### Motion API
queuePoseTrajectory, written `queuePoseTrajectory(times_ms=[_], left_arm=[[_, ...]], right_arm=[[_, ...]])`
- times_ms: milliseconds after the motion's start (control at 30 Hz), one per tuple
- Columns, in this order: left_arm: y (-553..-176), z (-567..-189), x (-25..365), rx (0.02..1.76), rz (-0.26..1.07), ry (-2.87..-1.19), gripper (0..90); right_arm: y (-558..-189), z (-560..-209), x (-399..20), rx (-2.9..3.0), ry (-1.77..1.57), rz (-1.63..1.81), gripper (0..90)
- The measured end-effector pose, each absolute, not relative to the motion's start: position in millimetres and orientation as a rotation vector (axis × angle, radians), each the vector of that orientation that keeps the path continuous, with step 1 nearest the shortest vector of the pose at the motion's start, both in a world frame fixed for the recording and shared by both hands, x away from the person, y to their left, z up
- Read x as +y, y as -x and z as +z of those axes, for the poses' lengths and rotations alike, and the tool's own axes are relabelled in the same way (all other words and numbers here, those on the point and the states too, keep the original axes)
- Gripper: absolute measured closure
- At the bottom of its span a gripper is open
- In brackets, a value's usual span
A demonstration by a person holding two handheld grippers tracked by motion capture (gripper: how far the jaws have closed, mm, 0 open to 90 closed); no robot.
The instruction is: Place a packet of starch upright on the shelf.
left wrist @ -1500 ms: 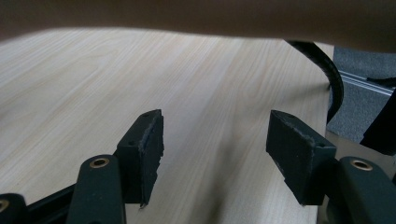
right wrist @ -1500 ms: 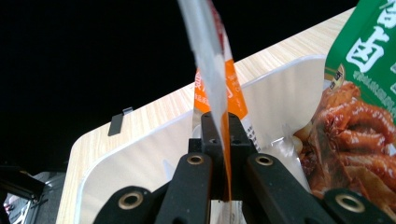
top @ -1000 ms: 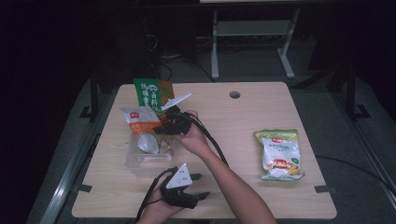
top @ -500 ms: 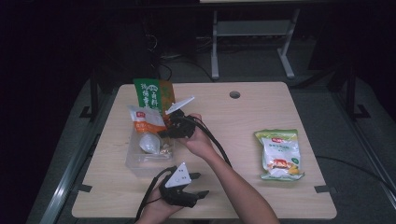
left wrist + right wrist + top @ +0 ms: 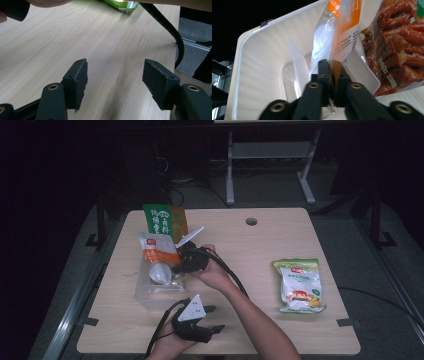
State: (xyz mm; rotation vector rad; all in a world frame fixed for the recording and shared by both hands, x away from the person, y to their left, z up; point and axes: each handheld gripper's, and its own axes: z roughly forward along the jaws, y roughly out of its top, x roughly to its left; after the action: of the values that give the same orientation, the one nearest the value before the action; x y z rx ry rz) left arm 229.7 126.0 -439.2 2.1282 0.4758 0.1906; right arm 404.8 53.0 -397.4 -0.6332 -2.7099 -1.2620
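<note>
An orange-and-white snack bag stands tilted in a clear plastic container at the table's left. My right gripper is shut on that bag's edge. In the right gripper view the jaws pinch the thin edge of the orange bag above the container's floor. My left gripper rests near the front edge of the table, open and holding nothing. Its pads stand wide apart over bare wood in the left gripper view.
A green bag with a picture of brown food leans at the container's far side, also seen in the right gripper view. A green-and-yellow snack bag lies flat at the right. Cables trail from both grippers across the wooden table.
My right gripper and the orange bag have shifted slightly toward the near side. The left gripper has stayed put.
</note>
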Motion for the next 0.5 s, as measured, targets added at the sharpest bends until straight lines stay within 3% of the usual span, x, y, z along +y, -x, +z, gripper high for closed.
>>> queuePoseTrajectory(times_ms=[500], left_arm=[[-229.0, -439.7, 125.0, 0.469, 0.190, -2.135, 36.4]], right_arm=[[-405.3, -407.3, 50.8, -2.732, 0.622, -1.223, 88.9]])
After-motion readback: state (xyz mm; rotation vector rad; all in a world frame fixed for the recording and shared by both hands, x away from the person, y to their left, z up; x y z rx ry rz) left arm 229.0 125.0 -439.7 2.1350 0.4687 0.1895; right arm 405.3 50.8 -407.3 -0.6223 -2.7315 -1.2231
